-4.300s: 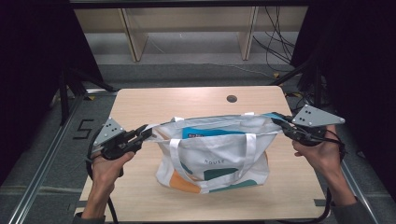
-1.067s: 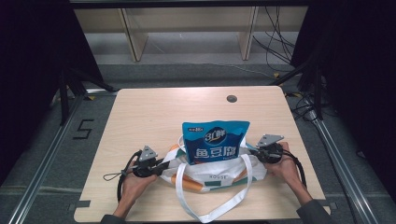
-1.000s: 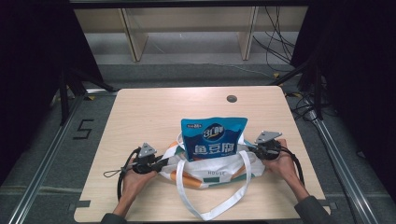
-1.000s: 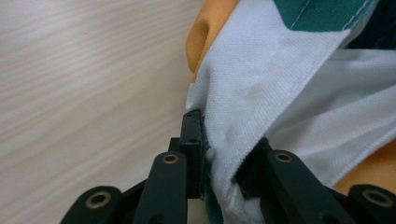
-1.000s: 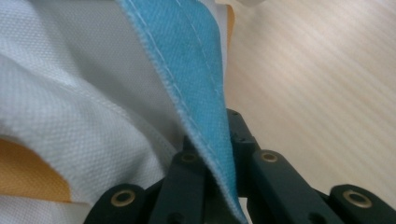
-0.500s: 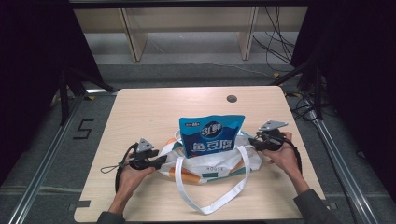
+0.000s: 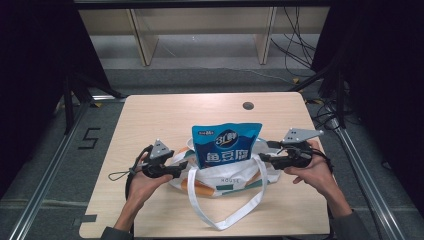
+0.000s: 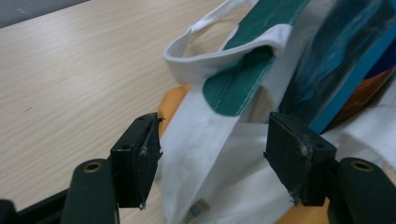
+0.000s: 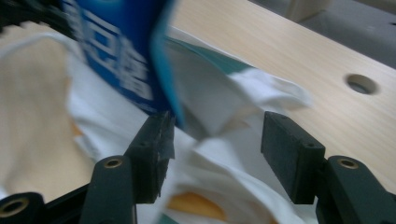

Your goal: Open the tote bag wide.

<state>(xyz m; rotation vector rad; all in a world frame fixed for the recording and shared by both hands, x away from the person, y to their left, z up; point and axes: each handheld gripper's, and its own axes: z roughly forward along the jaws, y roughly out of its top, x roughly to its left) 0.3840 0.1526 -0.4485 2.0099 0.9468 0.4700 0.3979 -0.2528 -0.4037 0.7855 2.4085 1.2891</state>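
While the bag was held stretched wide by its sides some seconds ago, it is now seen collapsed on the near middle of the table [image 7: 150, 115], and both grippers have let it go. The jaws of the left gripper [image 7: 176, 171] have just been opening; in the left gripper view white cloth lies between the pads [image 8: 140, 158] but is not pressed by them. The jaws of the right gripper [image 7: 263, 158] have just been opening too, and stand apart over the right edge of the tote bag [image 7: 225, 182], with nothing pinched.

It is judged that the lowering of the cloth around the blue snack pouch [image 7: 226, 145] is finished, so that the pouch stands upright and exposed out of the bag mouth, ready to be taken or left.

Counted: one tote bag, one blue pouch, two white handles, of which one long loop [image 7: 227, 212] is spread toward the near edge, two grippers, and one round hole [image 7: 248, 106] at the far side of the table.
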